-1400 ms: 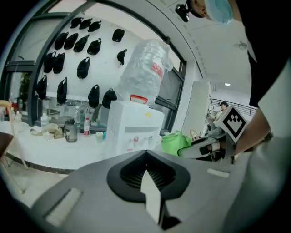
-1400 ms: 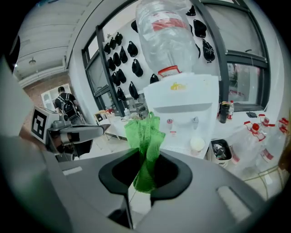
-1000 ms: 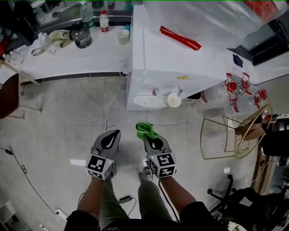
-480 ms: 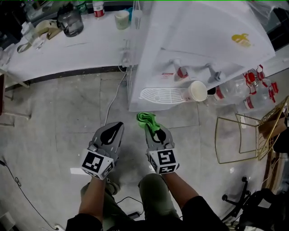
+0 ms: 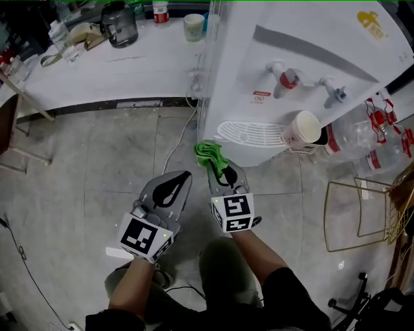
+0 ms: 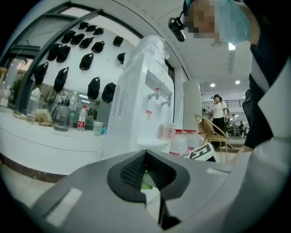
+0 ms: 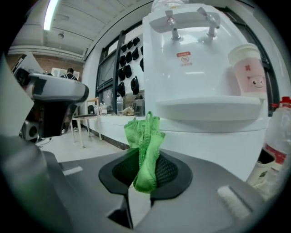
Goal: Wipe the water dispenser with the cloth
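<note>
Cloth (image 5: pixel 208 154), green, one, bunched and sticking up out of the right gripper (image 5: pixel 218 170), which is clenched on its lower end. Centre of the head view, just in front of the dispenser (image 5: pixel 304 58) base and below the drip tray (image 5: pixel 249 132); whether it touches the dispenser cannot be told. Left gripper (image 5: pixel 181 178) sits lower left of centre, beside the right one, jaws pressed together with nothing in them.

Dispenser is white and fills the upper right of the frame. Two taps: one red (image 5: pixel 284 77), one blue (image 5: pixel 331 90). One paper cup (image 5: pixel 301 131) lies tipped on its side at the right end of the tray, under the taps, over part of the front panel. One cable (image 5: pixel 178 139) runs down the floor (image 5: pixel 77 168) along the dispenser's left side.

White counter (image 5: pixel 97 71) at upper left carries one dark jug (image 5: pixel 119 26), one red-label bottle (image 5: pixel 160 11), one pale cup (image 5: pixel 193 27), plus some clutter at the far left too small to tell. Clear big bottles (image 5: pixel 375 139) with red bands lie at the right edge beside the dispenser; count unclear. One gold wire frame (image 5: pixel 369 213) stands at lower right, well apart from both grippers.
</note>
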A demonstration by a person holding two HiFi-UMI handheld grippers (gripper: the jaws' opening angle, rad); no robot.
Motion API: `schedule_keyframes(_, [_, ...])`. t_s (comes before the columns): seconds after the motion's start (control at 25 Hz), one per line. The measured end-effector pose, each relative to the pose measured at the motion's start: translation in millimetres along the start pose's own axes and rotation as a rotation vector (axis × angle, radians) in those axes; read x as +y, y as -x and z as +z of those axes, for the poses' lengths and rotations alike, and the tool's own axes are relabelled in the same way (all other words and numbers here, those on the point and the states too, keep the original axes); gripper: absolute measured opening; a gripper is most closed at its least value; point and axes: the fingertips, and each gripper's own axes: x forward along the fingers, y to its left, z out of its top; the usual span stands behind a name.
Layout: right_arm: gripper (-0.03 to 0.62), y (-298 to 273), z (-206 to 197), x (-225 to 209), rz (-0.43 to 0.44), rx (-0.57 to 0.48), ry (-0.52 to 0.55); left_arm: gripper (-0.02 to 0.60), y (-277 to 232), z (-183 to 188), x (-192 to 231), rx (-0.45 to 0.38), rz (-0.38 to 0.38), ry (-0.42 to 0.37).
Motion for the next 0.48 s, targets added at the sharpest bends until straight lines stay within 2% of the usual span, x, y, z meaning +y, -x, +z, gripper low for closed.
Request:
schedule_keyframes(0.28, [0.081, -21.1, -9.4, -11.4, -0.04, 0.021, 0.012, -0.002, 19.1, -7.0, 3.2, -0.009, 0.065, -0.053])
schedule_keyframes(0.48, [0.083, -13.0, -8.2, -26.1, -0.055, 0.015, 0.003, -0.002, 20.9, 1.0, 10.0, -0.03, 0.091, -0.052])
